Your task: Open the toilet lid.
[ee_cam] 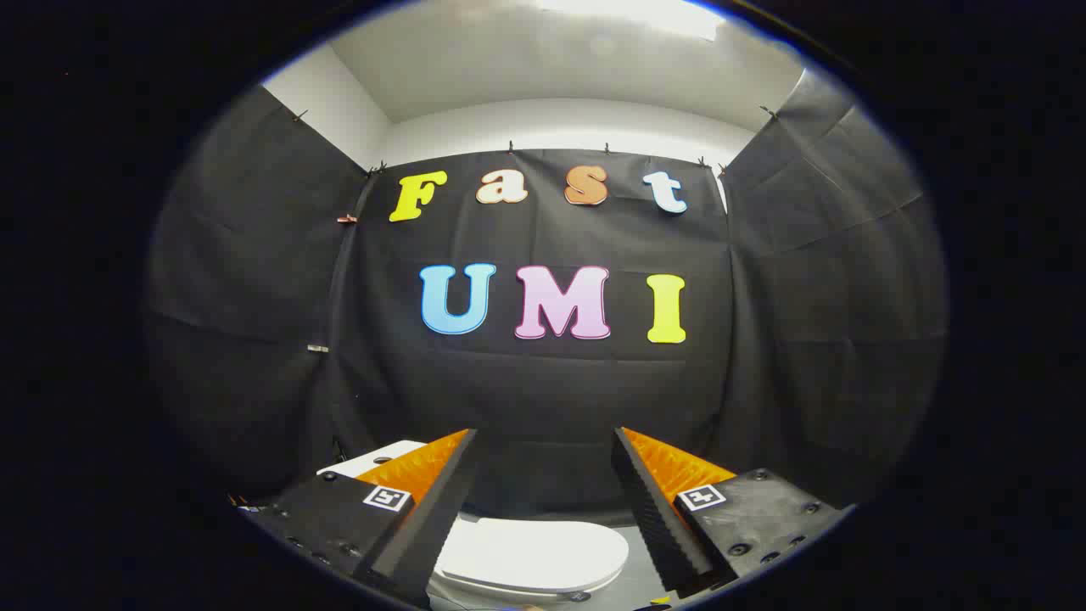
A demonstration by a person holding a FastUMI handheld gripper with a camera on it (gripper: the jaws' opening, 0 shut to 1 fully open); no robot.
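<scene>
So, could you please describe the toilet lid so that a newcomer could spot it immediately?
Start at the black cloth wall and look down to its foot. The toilet lid lies there, closed flat, below and between the open gripper fingers. It is the smooth white oval.

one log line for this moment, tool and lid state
phase: approach | tool: open, holding nothing, raised above toilet | toilet lid: closed, below and between fingers, untouched

white toilet lid [534, 552], closed, lying flat
</scene>
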